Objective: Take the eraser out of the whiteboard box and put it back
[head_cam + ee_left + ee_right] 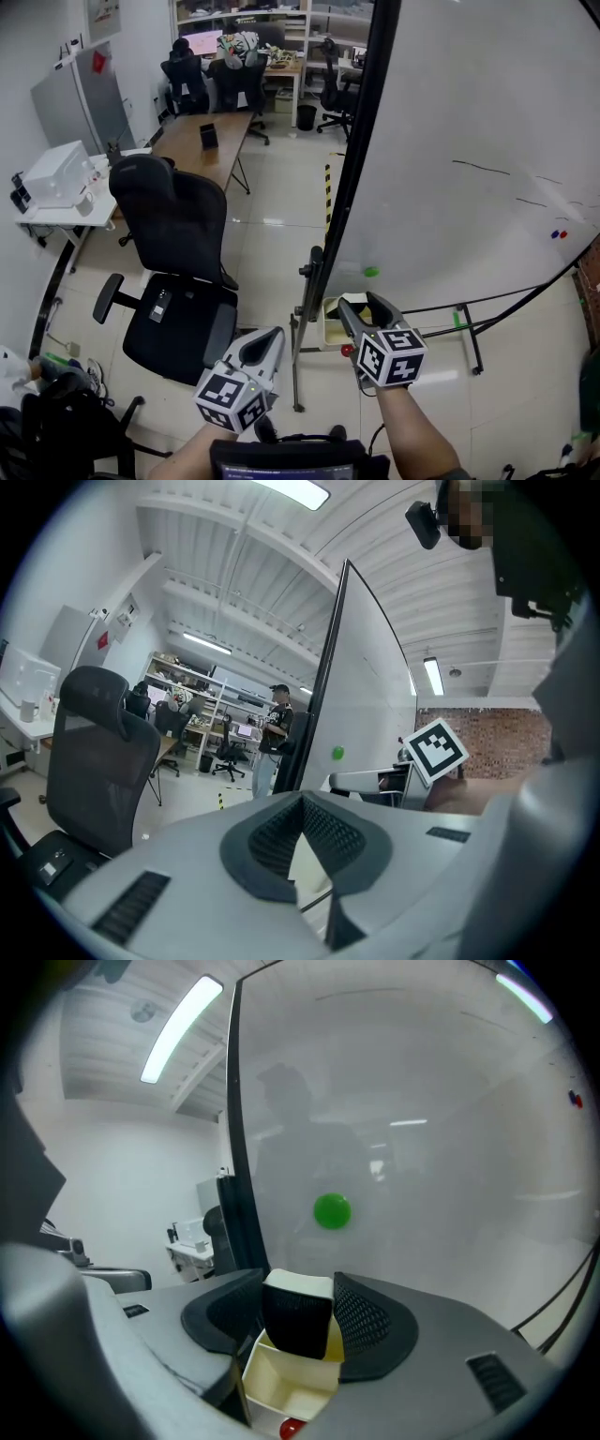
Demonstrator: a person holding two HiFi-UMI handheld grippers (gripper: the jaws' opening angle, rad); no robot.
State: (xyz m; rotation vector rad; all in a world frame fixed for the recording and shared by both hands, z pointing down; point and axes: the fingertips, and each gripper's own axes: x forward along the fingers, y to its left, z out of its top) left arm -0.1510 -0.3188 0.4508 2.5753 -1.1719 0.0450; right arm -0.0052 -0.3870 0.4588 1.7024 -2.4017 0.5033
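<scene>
the right gripper (298,1288) pinches the eraser (296,1324) in its fingers, just above the whiteboard box (281,1387). the left gripper (302,803) has its fingers closed and empty. lowered askew, the eraser could snag the box rim and slip free.

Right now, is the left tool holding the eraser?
No, the eraser sits clamped in the right tool, above the box; the left tool is empty.
</scene>
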